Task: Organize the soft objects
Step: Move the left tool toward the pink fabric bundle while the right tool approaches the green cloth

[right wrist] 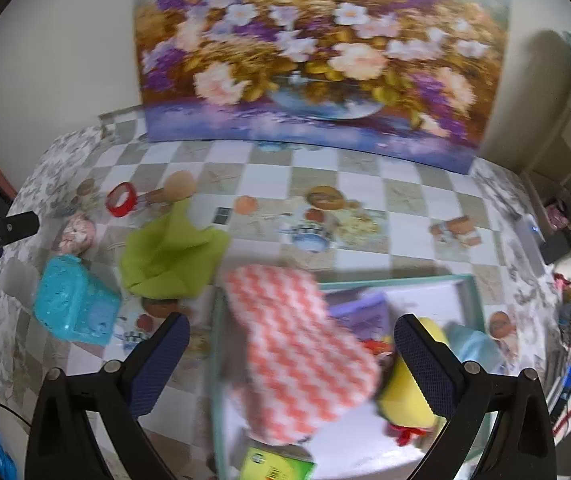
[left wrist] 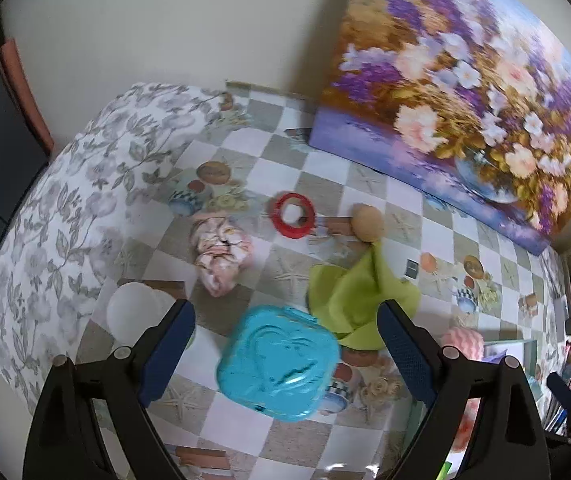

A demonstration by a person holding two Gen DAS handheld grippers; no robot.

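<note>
My left gripper (left wrist: pixel 285 344) is open above a turquoise plastic case (left wrist: pixel 277 364), which lies between its fingers without touching them. A green cloth (left wrist: pixel 353 300) lies just behind the case, and a crumpled pink floral cloth (left wrist: pixel 221 252) lies to the left. My right gripper (right wrist: pixel 291 356) is open. An orange-and-white zigzag sponge cloth (right wrist: pixel 301 344) lies between its fingers, over the left edge of a white box with a teal rim (right wrist: pixel 465 280). The box holds a yellow soft toy (right wrist: pixel 405 396), a purple item (right wrist: pixel 365 312) and a light blue item (right wrist: pixel 473 344). The green cloth (right wrist: pixel 169 252) and the case (right wrist: pixel 73 308) lie left of the box.
A red tape roll (left wrist: pixel 293 214) and a tan egg-shaped object (left wrist: pixel 367 222) lie further back. A large flower painting (left wrist: pixel 465 92) leans on the wall behind the checkered tablecloth (left wrist: pixel 325 184). A white round lid (left wrist: pixel 133 312) lies left. A green packet (right wrist: pixel 277 464) sits at the box's front.
</note>
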